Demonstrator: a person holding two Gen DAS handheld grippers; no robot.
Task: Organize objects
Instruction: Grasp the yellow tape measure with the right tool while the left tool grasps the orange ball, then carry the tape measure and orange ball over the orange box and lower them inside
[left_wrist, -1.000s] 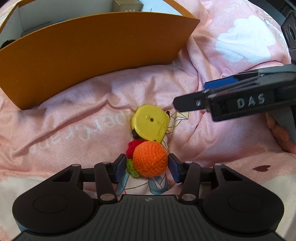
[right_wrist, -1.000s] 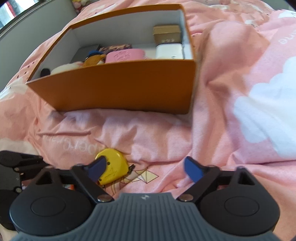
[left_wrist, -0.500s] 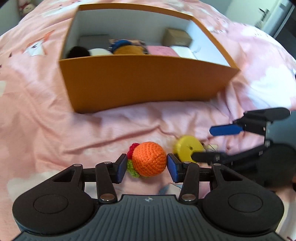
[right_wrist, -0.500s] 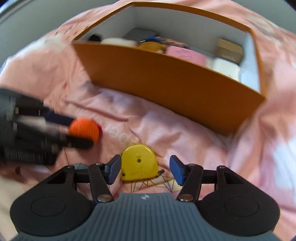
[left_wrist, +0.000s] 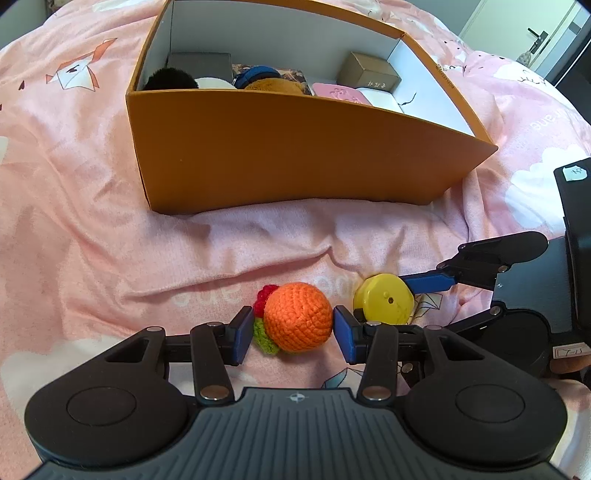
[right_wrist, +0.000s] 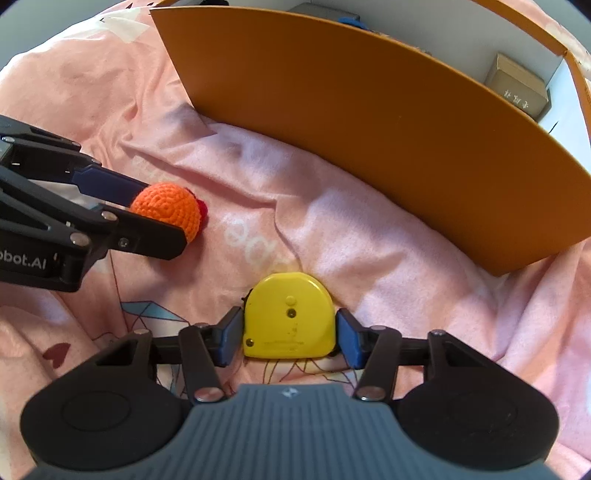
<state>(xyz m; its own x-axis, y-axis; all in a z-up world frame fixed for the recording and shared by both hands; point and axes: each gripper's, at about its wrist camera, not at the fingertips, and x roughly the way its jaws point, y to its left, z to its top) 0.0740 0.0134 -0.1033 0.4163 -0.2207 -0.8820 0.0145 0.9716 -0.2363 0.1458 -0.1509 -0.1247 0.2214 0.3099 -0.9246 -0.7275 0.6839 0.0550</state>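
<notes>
This is a bedroom in a home: everything lies on a bed (left_wrist: 92, 192) covered with a rumpled pink duvet printed with white clouds, origami foxes and lettering. An open orange cardboard box (left_wrist: 295, 155) sits toward the far edge of the bed, filled with household odds and ends such as plush toys (left_wrist: 273, 84) and small boxes (left_wrist: 373, 72). Beyond the bed's far right corner stands a pale wall with a door and its handle (left_wrist: 537, 37).

Pink bed (left_wrist: 74, 192) with rumpled cover, printed with white clouds and foxes. Directly on it: orange box (left_wrist: 295, 155) toward the back; yellow tape measure (right_wrist: 290, 321) near the front; crocheted orange ball (left_wrist: 297, 322) just beside the tape measure.
</notes>
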